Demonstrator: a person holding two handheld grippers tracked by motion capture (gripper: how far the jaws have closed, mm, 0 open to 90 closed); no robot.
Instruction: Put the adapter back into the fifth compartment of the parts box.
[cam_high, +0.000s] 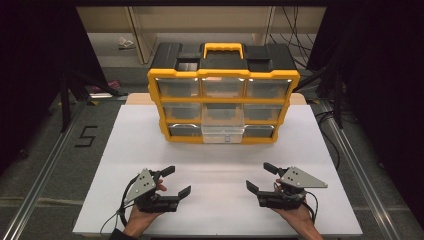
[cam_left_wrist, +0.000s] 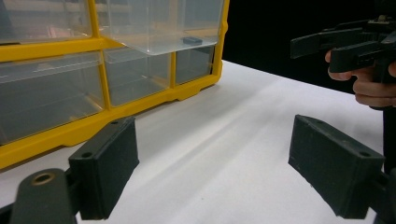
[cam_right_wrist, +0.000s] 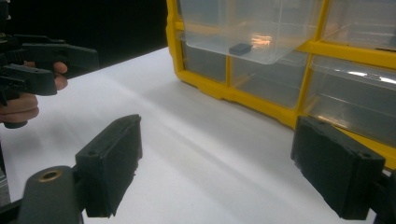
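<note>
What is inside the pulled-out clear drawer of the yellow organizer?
One small dark flat piece lies on the floor of the pulled-out drawer, in the organizer's bottom row. What it is can't be told; the drawer's back part is hidden inside the frame.

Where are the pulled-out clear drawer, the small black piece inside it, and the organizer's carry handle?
Pulled-out clear drawer (cam_high: 223, 134): high view, its front face in the bottom row.
Small black piece (cam_right_wrist: 240, 48): right gripper view, its top, on the drawer floor.
Carry handle (cam_high: 223, 47): high view, the yellow top bar.
</note>
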